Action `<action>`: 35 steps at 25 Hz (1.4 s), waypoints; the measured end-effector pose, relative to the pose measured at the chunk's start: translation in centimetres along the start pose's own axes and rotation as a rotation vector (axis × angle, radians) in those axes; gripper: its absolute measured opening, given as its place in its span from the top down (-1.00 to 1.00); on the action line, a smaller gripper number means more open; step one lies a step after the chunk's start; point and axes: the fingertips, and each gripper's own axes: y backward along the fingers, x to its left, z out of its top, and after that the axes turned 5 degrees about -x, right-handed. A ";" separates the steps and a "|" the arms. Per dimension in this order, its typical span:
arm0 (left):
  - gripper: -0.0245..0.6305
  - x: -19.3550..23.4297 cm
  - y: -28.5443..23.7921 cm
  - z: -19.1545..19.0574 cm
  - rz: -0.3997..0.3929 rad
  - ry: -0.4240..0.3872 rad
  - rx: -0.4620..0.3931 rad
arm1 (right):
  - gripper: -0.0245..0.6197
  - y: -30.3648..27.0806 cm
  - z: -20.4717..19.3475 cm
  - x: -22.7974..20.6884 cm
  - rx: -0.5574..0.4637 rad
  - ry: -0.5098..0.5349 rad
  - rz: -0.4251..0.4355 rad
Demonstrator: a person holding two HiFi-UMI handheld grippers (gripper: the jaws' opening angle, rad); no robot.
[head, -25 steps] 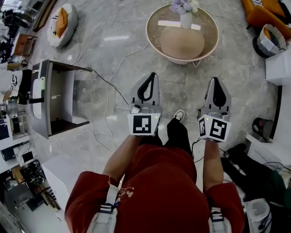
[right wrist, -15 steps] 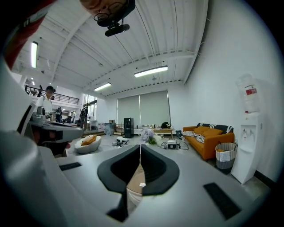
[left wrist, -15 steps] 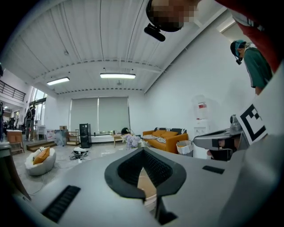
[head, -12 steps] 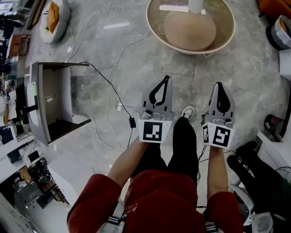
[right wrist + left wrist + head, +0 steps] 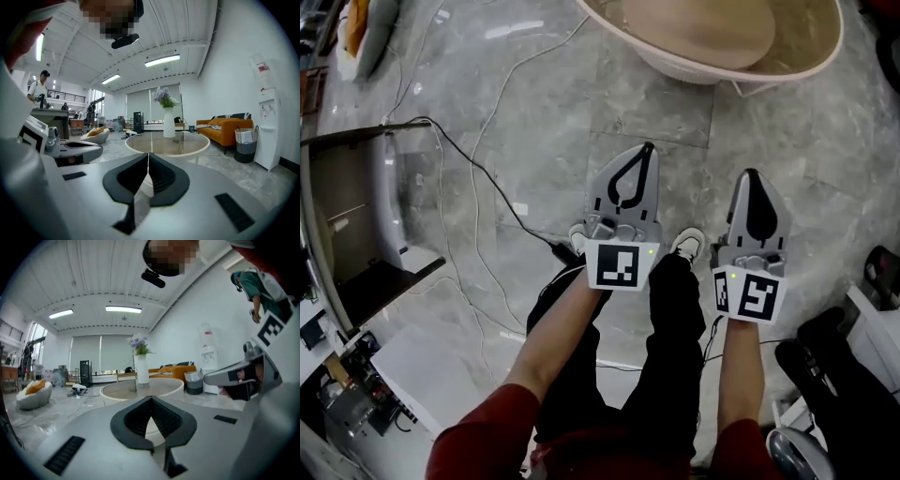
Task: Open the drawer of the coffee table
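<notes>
i've crouched, and the coffee table (image 5: 694,71) slid upward in view. left gripper (image 5: 648,148) and right gripper (image 5: 752,173), both pressed together and empty, may just bump its drawer.

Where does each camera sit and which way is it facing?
Head view: on the person's head, looking steeply down at the floor; shows forearms, legs, left gripper, right gripper.
Left gripper view: on the left gripper, looking along its shut jaws at the coffee table.
Right gripper view: on the right gripper, along its shut jaws at the same table.
Shared: both gripper views show the vase.
</notes>
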 end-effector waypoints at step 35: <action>0.49 0.0 -10.5 -41.3 0.041 0.561 0.054 | 0.85 -10.7 -33.7 -2.2 -0.086 0.060 0.061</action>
